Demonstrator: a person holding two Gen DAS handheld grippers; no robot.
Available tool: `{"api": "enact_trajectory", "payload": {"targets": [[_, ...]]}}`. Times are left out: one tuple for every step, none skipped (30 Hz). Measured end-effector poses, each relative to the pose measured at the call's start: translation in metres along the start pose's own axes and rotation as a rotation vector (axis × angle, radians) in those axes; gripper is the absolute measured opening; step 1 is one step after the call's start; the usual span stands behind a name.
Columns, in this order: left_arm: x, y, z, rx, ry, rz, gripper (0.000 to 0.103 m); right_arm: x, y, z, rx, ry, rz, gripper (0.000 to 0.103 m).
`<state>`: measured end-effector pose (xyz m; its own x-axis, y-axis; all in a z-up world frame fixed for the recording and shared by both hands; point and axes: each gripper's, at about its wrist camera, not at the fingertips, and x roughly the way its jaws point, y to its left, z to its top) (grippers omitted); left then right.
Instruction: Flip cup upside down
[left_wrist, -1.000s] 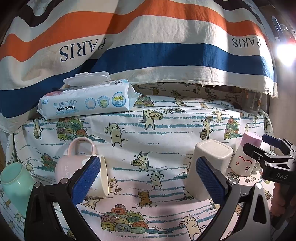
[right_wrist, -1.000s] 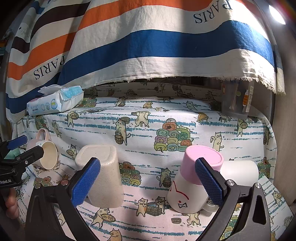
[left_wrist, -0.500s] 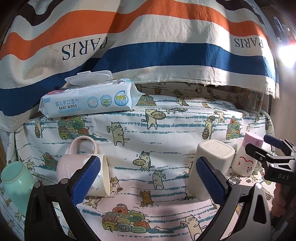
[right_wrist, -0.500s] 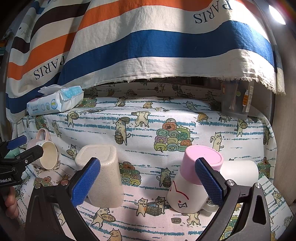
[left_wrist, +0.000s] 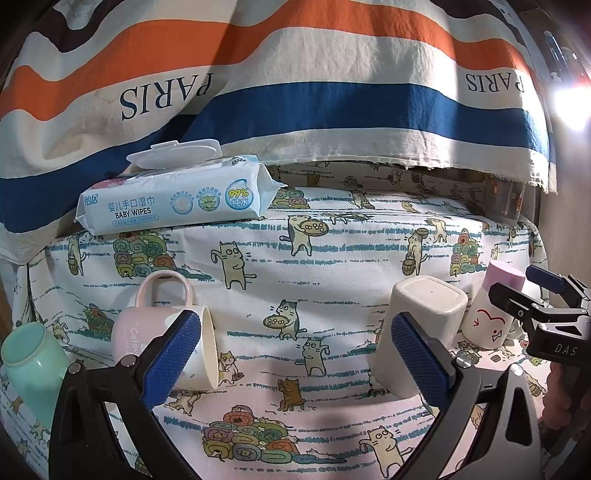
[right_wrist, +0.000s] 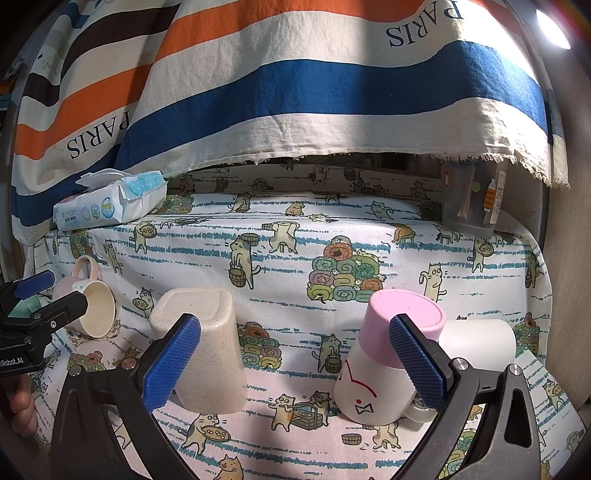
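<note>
A pink mug (left_wrist: 147, 328) lies on its side at the left, handle up, its cream mouth facing right; it also shows in the right wrist view (right_wrist: 90, 299). A beige square cup (left_wrist: 421, 332) (right_wrist: 201, 347) stands upside down. A white mug with a pink base (right_wrist: 384, 358) (left_wrist: 491, 314) stands upside down. My left gripper (left_wrist: 295, 354) is open and empty, low over the cloth between the pink mug and the beige cup. My right gripper (right_wrist: 291, 362) is open and empty between the beige cup and the white mug.
A mint green cup (left_wrist: 27, 362) lies at the far left. A white cup (right_wrist: 480, 343) lies behind the white mug. A baby wipes pack (left_wrist: 177, 199) sits at the back left. A clear holder (right_wrist: 472, 199) stands back right. A striped cloth (left_wrist: 295, 92) hangs behind.
The left gripper has moved slightly; its view has shifted a little, so the wipes pack and pink mug sit a bit further right. The right gripper has not moved.
</note>
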<state>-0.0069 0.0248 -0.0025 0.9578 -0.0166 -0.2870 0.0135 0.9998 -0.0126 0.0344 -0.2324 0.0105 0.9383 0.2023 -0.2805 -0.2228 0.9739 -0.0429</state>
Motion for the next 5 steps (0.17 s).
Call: {"api": "enact_trajectory", "payload": {"targets": [[0.0000, 0.0000, 0.0000, 0.000, 0.000, 0.000, 0.103, 0.0004, 0.0003, 0.0001, 0.000, 0.001, 0.002, 0.102], [0.0001, 0.0000, 0.0000, 0.001, 0.002, 0.000, 0.103, 0.0004, 0.0000, 0.0001, 0.000, 0.001, 0.002, 0.102], [0.0003, -0.0001, 0.0001, 0.001, 0.002, 0.000, 0.103, 0.0002, -0.0002, 0.0001, 0.000, 0.001, 0.002, 0.102], [0.0002, -0.0001, 0.0001, 0.002, 0.002, 0.000, 0.103, 0.0005, 0.0002, 0.0001, -0.001, 0.001, 0.002, 0.102], [0.0002, -0.0001, 0.0001, 0.002, 0.002, -0.001, 0.103, 0.0005, -0.0001, 0.0001, 0.000, 0.000, 0.001, 0.102]]}}
